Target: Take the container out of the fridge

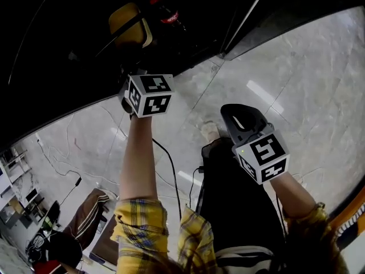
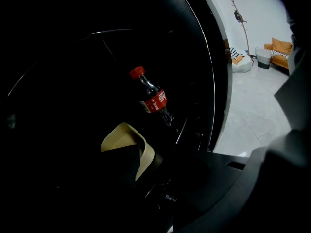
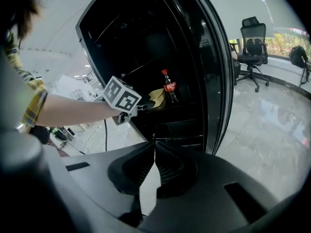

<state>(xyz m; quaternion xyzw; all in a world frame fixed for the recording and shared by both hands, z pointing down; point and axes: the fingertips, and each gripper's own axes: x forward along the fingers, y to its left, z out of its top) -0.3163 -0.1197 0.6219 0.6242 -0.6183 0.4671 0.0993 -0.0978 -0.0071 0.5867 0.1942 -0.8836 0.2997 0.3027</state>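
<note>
A cream-yellow container [image 1: 130, 27] sits on a dark fridge shelf, with a cola bottle [image 1: 166, 13] with a red cap just behind it. My left gripper [image 1: 132, 55] reaches into the fridge right at the container. In the left gripper view the container [image 2: 127, 142] lies close ahead and a dark jaw overlaps its near side. The jaws stand wide apart around its rim, and the dark hides whether they touch it. The bottle [image 2: 154, 101] stands beyond. My right gripper [image 3: 154, 144] hangs back outside the fridge, jaws closed, empty.
The open black fridge [image 3: 160, 42] has its door frame [image 3: 221, 81] on the right. The floor [image 1: 274, 79] is pale marble, with a black cable [image 1: 171, 170] trailing across it. An office chair [image 3: 253, 40] stands far right and an orange sofa [image 2: 281, 52] is in the distance.
</note>
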